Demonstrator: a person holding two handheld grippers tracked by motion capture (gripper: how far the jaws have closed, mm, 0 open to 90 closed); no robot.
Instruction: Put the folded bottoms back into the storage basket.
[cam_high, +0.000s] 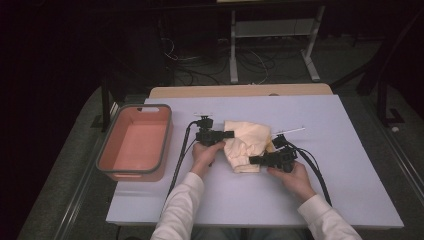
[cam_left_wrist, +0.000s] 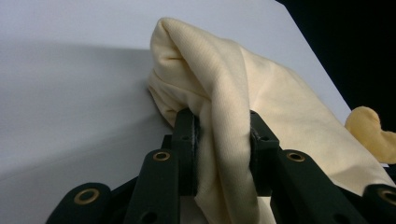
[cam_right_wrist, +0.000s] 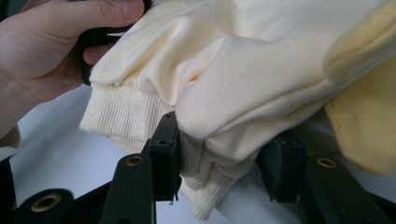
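Here the left gripper (cam_high: 227, 134) is clamped on a fold of the cream sweater (cam_high: 247, 145), which lies bunched in the middle of the worktop (cam_high: 350, 150). The right gripper (cam_high: 255, 160) pinches the sweater's ribbed hem from the near side. Both hands rest low on the worktop, white sleeves reaching in from the near edge. A yellow patch at the sweater's edge is hard to identify. An orange tub (cam_high: 135, 142) sits well apart to the left.

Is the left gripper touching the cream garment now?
Touching. In the left gripper view, the left gripper has both jaws pressed on a fold of the cream garment.
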